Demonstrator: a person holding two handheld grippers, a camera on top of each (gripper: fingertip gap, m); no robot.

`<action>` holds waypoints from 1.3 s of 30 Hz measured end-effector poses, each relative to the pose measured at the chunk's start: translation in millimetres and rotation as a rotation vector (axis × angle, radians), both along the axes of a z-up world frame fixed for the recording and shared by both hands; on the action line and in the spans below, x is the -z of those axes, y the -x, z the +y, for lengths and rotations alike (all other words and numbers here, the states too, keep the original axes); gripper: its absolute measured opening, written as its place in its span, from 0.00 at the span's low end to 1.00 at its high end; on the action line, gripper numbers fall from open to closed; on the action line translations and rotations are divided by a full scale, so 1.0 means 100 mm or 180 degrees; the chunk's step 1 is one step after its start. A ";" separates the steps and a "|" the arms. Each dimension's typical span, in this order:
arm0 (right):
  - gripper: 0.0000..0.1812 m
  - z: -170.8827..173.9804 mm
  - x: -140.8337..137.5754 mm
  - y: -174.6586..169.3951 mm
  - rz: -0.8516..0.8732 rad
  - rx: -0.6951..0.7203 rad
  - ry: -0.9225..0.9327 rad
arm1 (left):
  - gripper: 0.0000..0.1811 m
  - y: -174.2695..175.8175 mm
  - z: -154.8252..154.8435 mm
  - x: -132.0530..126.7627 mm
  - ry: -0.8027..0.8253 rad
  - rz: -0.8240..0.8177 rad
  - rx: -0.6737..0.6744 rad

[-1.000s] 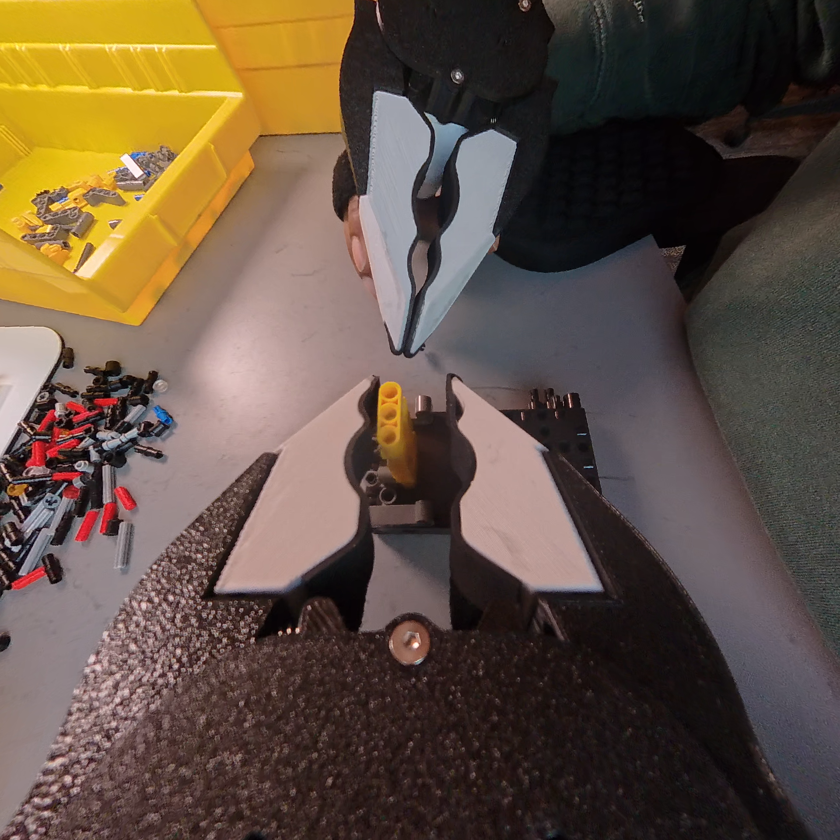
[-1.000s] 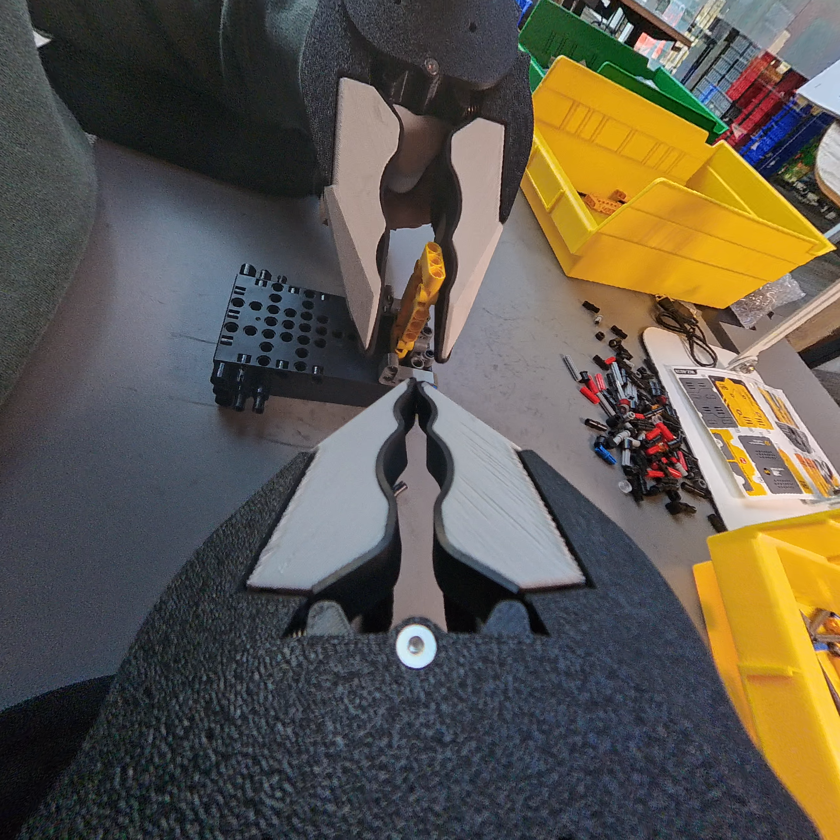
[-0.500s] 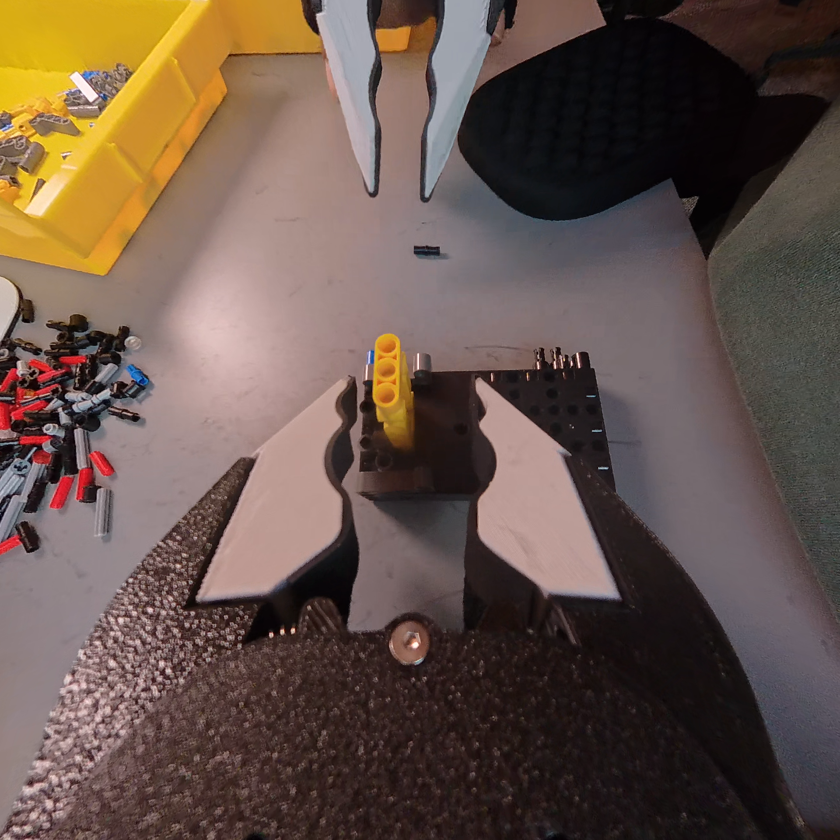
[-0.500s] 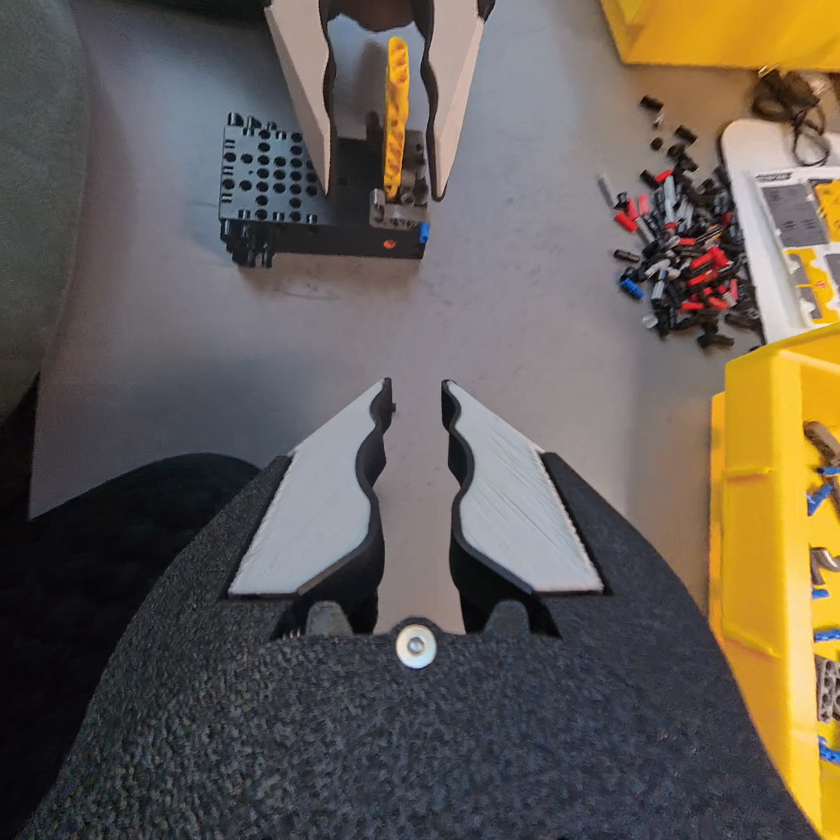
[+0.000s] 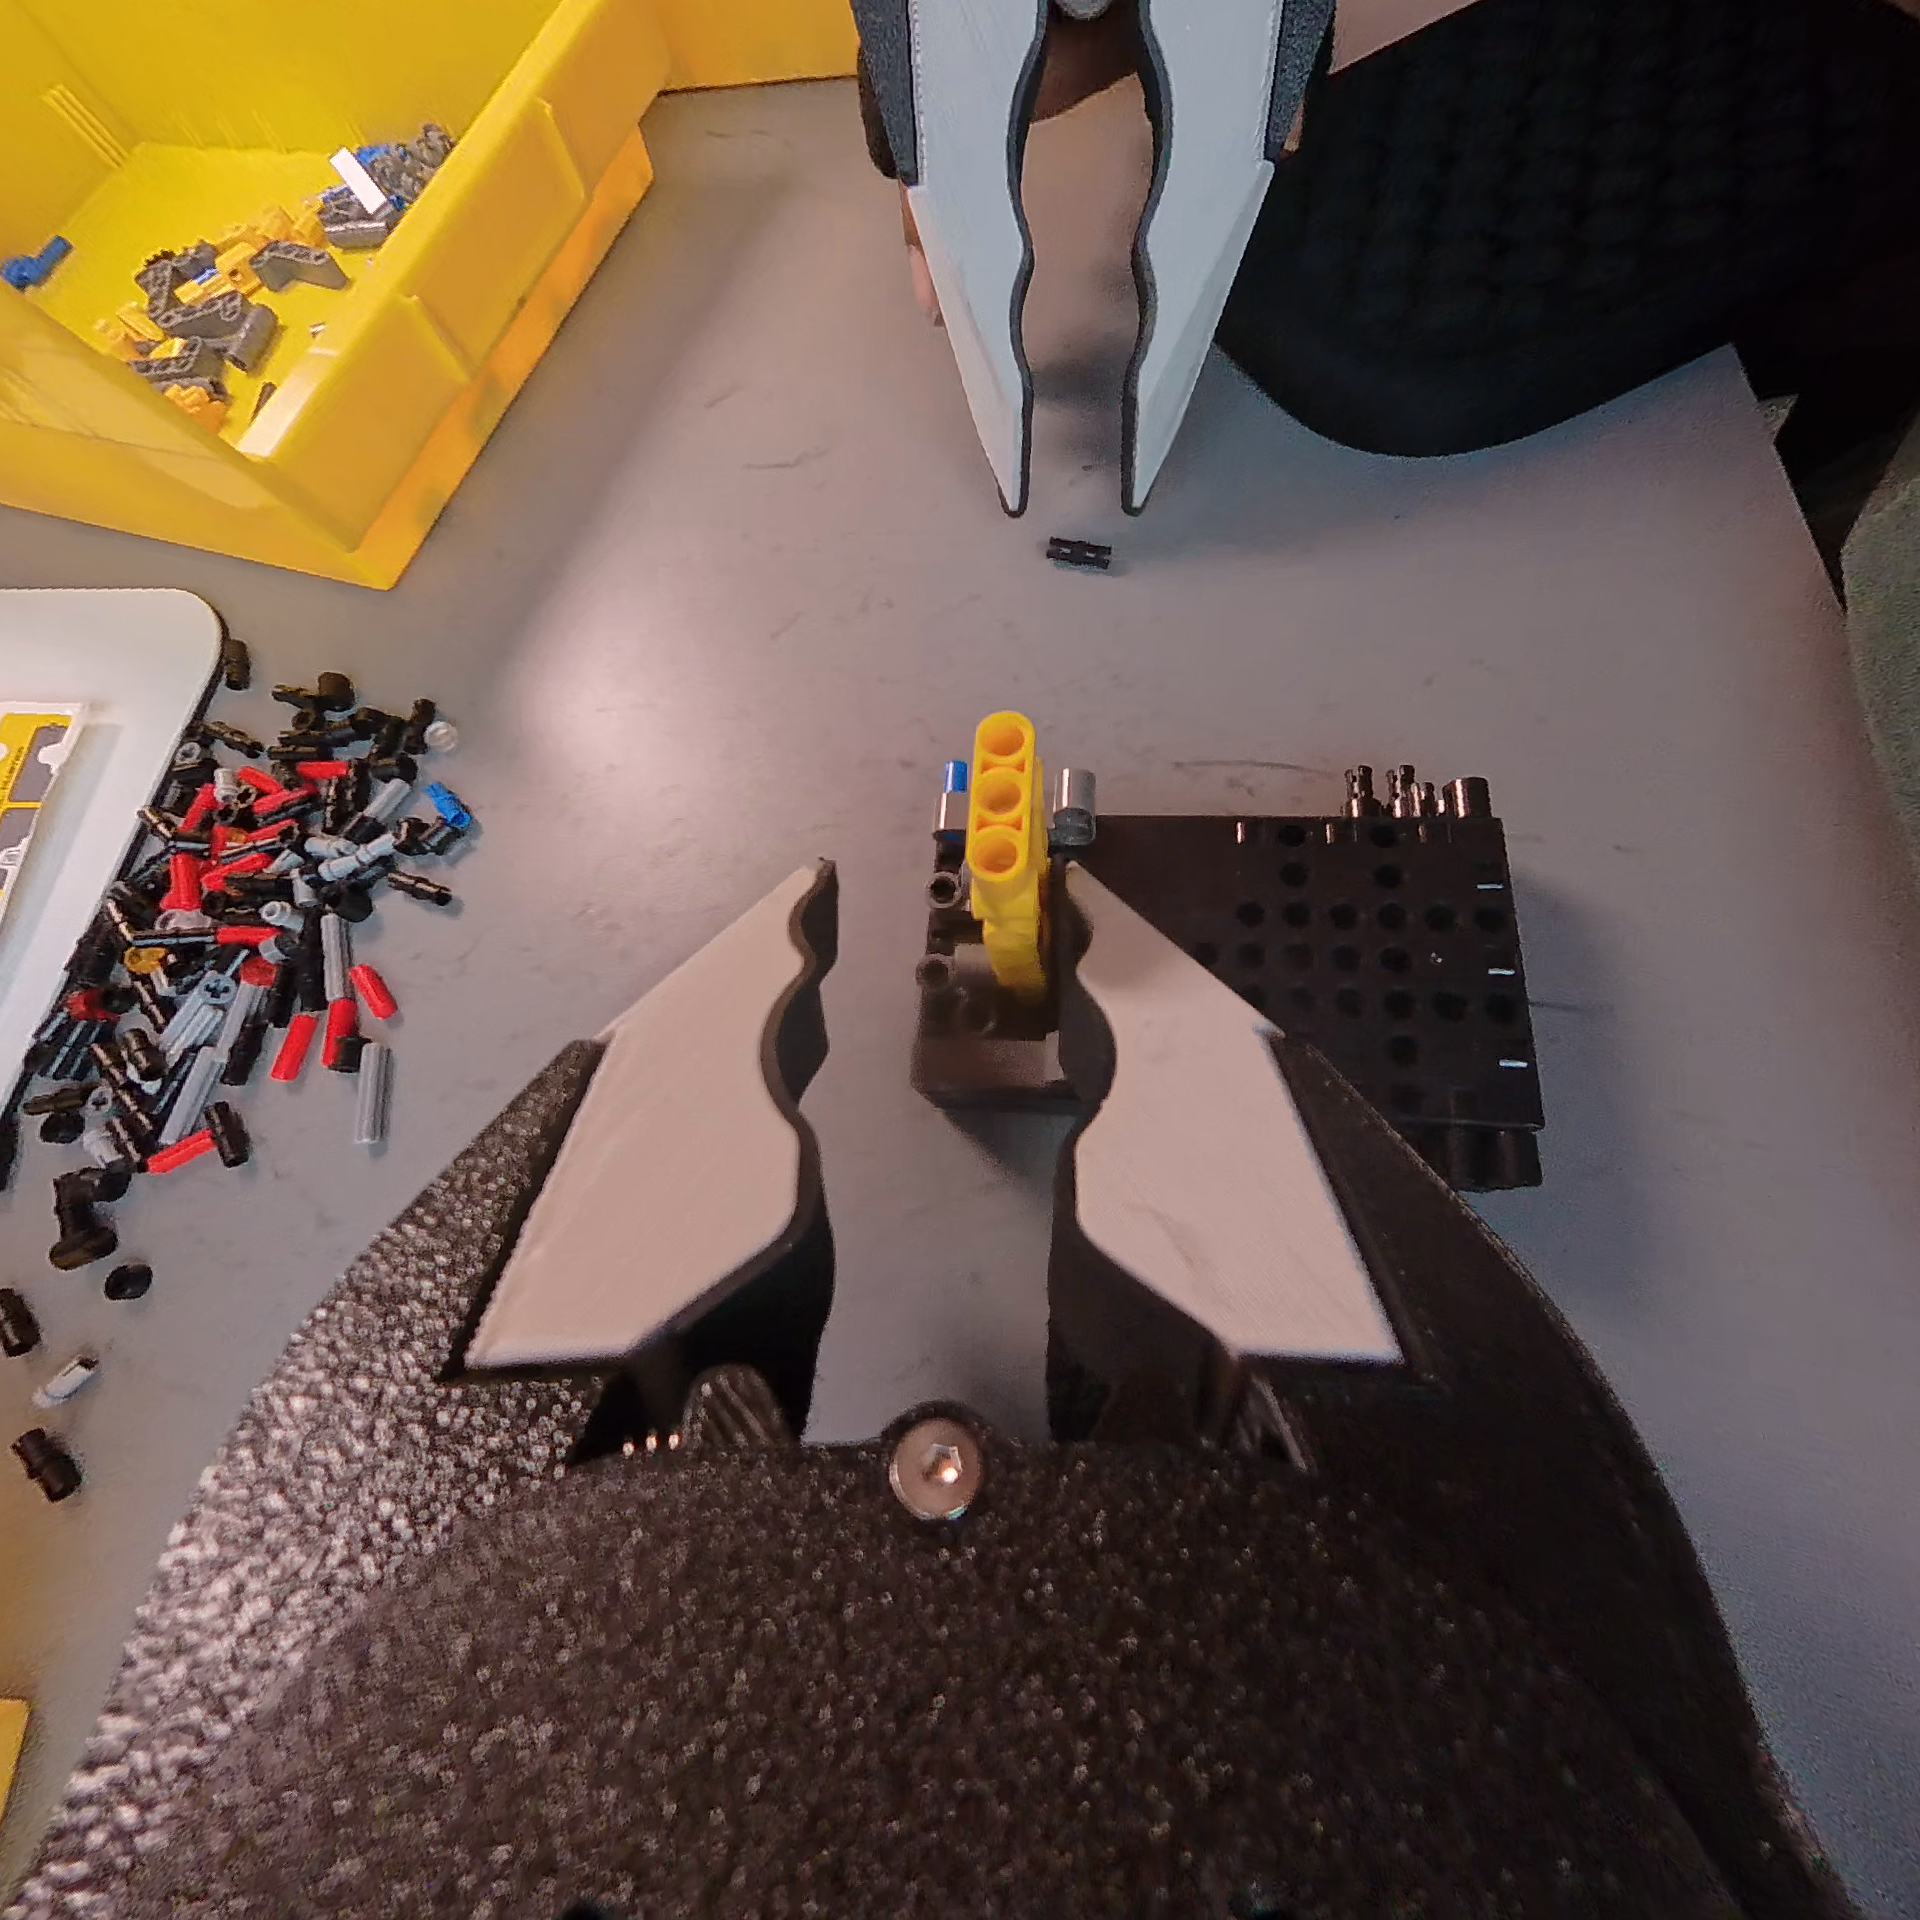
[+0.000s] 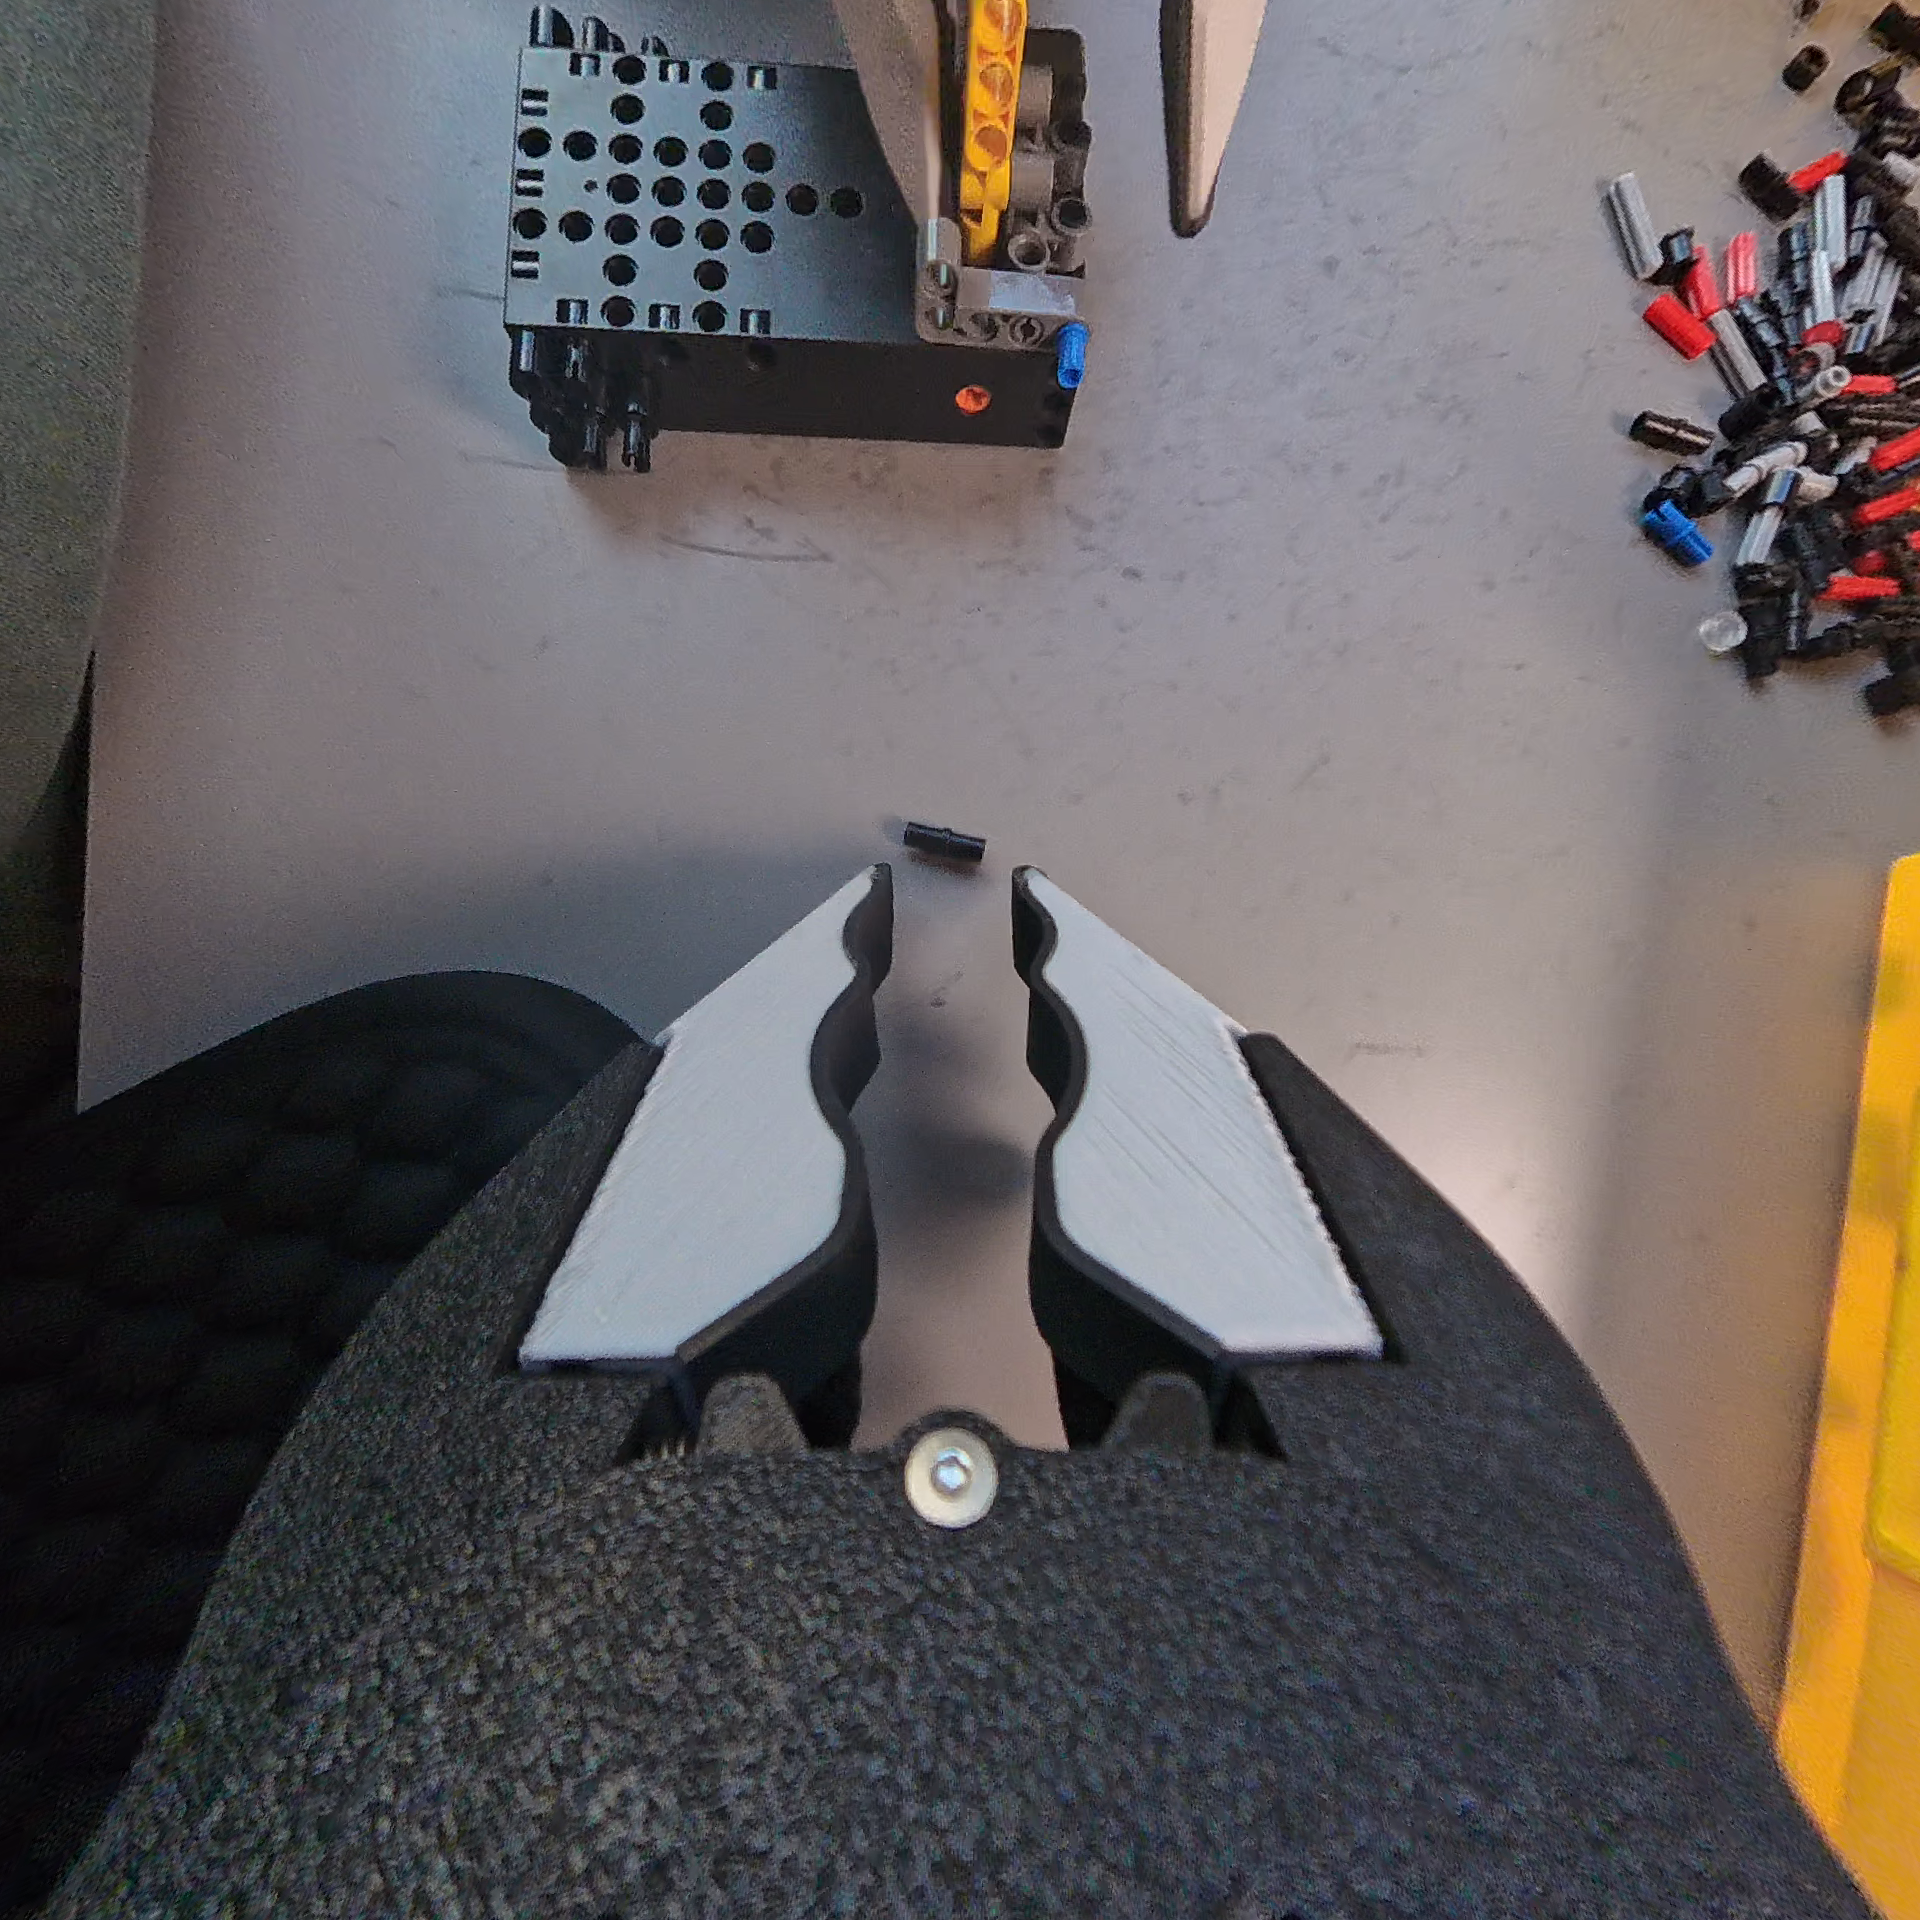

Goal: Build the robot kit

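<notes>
Right tongs [image 6: 951, 873] are now standing apart with nothing between the tips; 1.0 s ago they were pinched together right at the yellow beam [image 5: 1003, 831]. They are now hanging low over the bench [image 6: 1299, 675], well back from the black perforated block [image 6: 727, 229]. A small black pin [image 6: 943, 837] is lying loose on the bench just beyond their tips, where none showed 1.0 s ago.

Left tongs [image 5: 951, 883] are gaping wider than 1.0 s ago, gripping nothing; the beam is sitting between the 2 fingers, nearer the right one, contact not clear.

Pin's long axis is running flat along the bench, crosswise to the right tongs' line, ends pointing left and right. In the left wrist view it [image 5: 1078, 553] is lying just below the right tongs' tips [image 5: 1072, 504].

Beam is standing upright on the block's corner, long axis vertical, 3 holes showing.

Pile of small red, black and grey parts [image 5: 208, 935] and yellow bin [image 5: 416, 343] are lying off to the side
</notes>
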State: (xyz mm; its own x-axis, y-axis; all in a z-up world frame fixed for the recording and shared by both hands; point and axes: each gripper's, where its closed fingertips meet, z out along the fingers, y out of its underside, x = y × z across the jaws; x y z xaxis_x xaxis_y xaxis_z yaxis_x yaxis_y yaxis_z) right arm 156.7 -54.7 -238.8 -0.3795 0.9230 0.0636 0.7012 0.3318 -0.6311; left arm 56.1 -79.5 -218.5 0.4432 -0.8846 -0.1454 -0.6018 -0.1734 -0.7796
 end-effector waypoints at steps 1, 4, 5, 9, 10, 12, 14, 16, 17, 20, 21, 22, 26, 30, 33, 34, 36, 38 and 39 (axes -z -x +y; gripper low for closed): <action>0.14 0.00 0.01 0.02 -0.0008 -0.0039 0.0040 | 0.23 0.01 0.02 0.00 -0.0017 0.0006 -0.0026; 0.15 -0.03 0.06 0.06 -0.0070 -0.0218 0.0147 | 0.22 0.08 0.08 -0.01 -0.0147 0.0104 -0.0142; 0.14 -0.03 0.05 0.08 -0.0068 -0.0242 0.0183 | 0.22 0.10 0.11 -0.02 -0.0207 0.0155 -0.0181; 0.07 -0.03 0.07 0.08 -0.0153 -0.0333 0.0181 | 0.22 0.12 0.11 -0.09 -0.0322 0.0119 -0.0177; 0.04 -0.04 0.07 0.07 -0.0163 -0.0334 0.0182 | 0.22 0.11 0.10 -0.14 -0.0351 0.0054 -0.0166; 0.00 -0.04 0.07 0.07 -0.0122 -0.0307 0.0121 | 0.21 0.09 0.08 -0.26 -0.0388 -0.0098 -0.0154; 0.00 -0.05 0.07 0.07 -0.0059 -0.0252 0.0087 | 0.19 0.03 0.04 -0.35 -0.0387 -0.0249 -0.0120; 0.00 -0.06 0.02 0.09 0.0079 -0.0171 0.0062 | 0.17 -0.04 0.00 -0.40 -0.0368 -0.0352 -0.0071; 0.00 -0.04 -0.02 0.10 0.0175 -0.0110 0.0041 | 0.17 -0.08 -0.02 -0.41 -0.0357 -0.0368 -0.0041; 0.10 -0.02 -0.13 0.04 0.0269 -0.0021 0.0086 | 0.18 -0.10 -0.02 -0.38 -0.0393 -0.0294 -0.0025; 0.12 -0.02 -0.14 0.00 0.0223 -0.0023 0.0088 | 0.17 -0.10 -0.02 -0.38 -0.0388 -0.0301 -0.0028; 0.13 0.00 -0.13 -0.04 0.0171 -0.0030 0.0065 | 0.17 -0.10 -0.02 -0.39 -0.0387 -0.0318 -0.0035; 0.14 0.03 -0.02 -0.06 -0.0055 -0.0076 0.0034 | 0.17 -0.08 -0.01 -0.42 -0.0440 -0.0323 -0.0056; 0.09 0.07 0.07 -0.03 -0.0162 -0.0071 0.0165 | 0.17 -0.08 -0.02 -0.44 -0.0473 -0.0325 -0.0074; 0.04 0.07 0.07 -0.02 -0.0137 -0.0054 0.0168 | 0.16 -0.09 -0.03 -0.43 -0.0455 -0.0356 -0.0066; 0.02 0.08 0.07 -0.02 -0.0129 -0.0043 0.0148 | 0.16 -0.11 -0.03 -0.43 -0.0445 -0.0374 -0.0061; 0.02 0.07 0.06 0.00 -0.0074 -0.0044 0.0091 | 0.14 -0.15 -0.05 -0.44 -0.0406 -0.0439 -0.0054; 0.02 0.04 -0.05 0.09 0.0189 -0.0012 0.0056 | 0.13 -0.23 -0.09 -0.48 -0.0327 -0.0560 -0.0035; 0.02 0.02 -0.15 0.17 0.0383 0.0003 -0.0017 | 0.13 -0.26 -0.10 -0.50 -0.0289 -0.0622 -0.0040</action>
State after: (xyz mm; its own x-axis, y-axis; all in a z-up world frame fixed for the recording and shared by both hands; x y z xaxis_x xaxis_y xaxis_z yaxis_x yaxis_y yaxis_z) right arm 140.0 -52.5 -223.5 -0.3679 0.9229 0.1135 0.6208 0.3347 -0.7090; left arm 82.1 -89.8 -168.4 0.4817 -0.8659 -0.1346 -0.4360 -0.1036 -0.8940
